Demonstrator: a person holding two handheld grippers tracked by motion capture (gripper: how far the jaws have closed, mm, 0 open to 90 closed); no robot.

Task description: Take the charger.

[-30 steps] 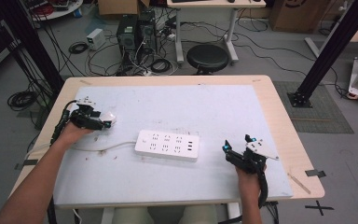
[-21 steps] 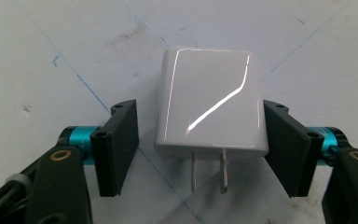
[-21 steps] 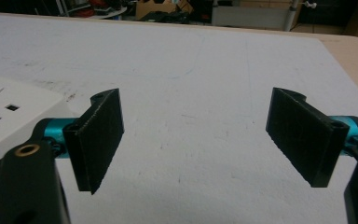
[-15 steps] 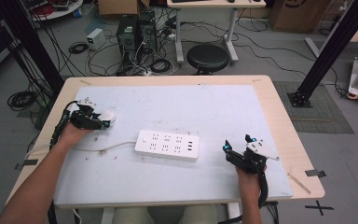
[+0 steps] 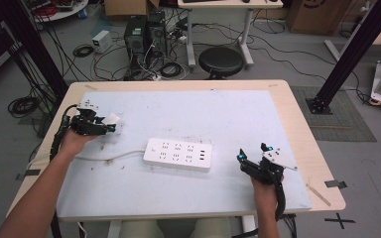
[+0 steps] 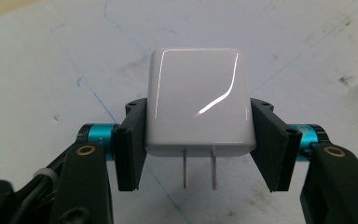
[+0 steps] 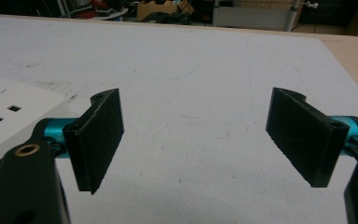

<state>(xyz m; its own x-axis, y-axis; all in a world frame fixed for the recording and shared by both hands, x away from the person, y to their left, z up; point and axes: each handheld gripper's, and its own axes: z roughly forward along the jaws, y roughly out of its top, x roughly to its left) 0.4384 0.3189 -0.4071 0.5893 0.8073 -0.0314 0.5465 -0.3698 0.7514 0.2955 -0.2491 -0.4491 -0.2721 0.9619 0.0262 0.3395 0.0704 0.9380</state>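
Spanning most of the high view, the pale blue mat on the light wooden table carries a white rectangular plastic power strip at its middle. Near the mat's right front corner, the right gripper hovers with jaws spread wide, holding nothing. At far left, the left gripper clamps a glossy white square plug adapter, two metal prongs facing the camera.
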